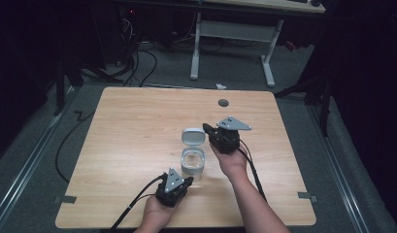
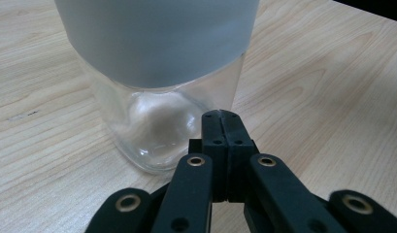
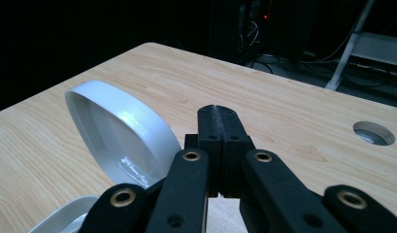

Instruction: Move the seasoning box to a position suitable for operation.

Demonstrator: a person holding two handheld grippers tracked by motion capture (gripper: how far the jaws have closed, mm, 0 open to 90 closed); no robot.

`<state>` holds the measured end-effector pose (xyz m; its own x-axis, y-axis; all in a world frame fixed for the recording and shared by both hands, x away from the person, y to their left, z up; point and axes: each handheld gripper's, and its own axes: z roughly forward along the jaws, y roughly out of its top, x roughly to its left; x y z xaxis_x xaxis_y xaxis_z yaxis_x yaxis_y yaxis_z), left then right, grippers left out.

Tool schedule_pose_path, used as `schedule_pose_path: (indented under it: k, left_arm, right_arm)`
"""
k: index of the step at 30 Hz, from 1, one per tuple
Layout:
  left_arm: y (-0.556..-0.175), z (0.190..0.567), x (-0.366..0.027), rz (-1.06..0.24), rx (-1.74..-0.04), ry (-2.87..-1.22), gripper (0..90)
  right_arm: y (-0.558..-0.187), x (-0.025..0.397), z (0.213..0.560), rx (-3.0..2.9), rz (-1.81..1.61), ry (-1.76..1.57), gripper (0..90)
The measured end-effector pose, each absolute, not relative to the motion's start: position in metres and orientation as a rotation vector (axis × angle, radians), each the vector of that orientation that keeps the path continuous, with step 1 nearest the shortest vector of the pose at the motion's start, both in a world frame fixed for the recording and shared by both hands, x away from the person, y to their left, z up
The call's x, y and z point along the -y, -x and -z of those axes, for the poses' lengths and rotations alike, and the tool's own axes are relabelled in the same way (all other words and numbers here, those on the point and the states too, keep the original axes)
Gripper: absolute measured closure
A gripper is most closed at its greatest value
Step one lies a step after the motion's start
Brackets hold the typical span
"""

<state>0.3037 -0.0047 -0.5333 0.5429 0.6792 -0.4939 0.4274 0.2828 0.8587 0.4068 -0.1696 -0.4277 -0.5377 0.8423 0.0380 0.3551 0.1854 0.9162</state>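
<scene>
A clear glass jar [image 1: 192, 162] with a grey collar stands mid-table, its white hinged lid [image 1: 193, 137] flipped open and tilted back. My left gripper [image 1: 188, 181] sits just in front of the jar on its right side, shut with nothing between the jaws. In the left gripper view the jar [image 2: 157, 73] looms close and the left gripper [image 2: 221, 116] points at its lower right corner. My right gripper [image 1: 206, 128] is shut and empty beside the lid's right edge. In the right gripper view the lid [image 3: 121, 133] stands just left of the right gripper [image 3: 219, 114].
The wooden table [image 1: 138, 126] has a round cable hole [image 1: 223, 103] near its far edge, also in the right gripper view as the cable hole [image 3: 373, 133]. Grey tape marks [image 1: 65, 199] sit near the front corners. A white-legged desk [image 1: 232, 43] and cables stand beyond.
</scene>
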Motion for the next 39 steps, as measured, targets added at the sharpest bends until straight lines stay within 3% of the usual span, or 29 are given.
schedule_pose_path:
  k: [39]
  left_arm:
    - [-0.304, 0.533, 0.005, -0.221, -1.069, -1.339, 90.0]
  right_arm:
    - [-0.367, 0.168, 0.441, -2.016, -1.381, -1.068, 90.0]
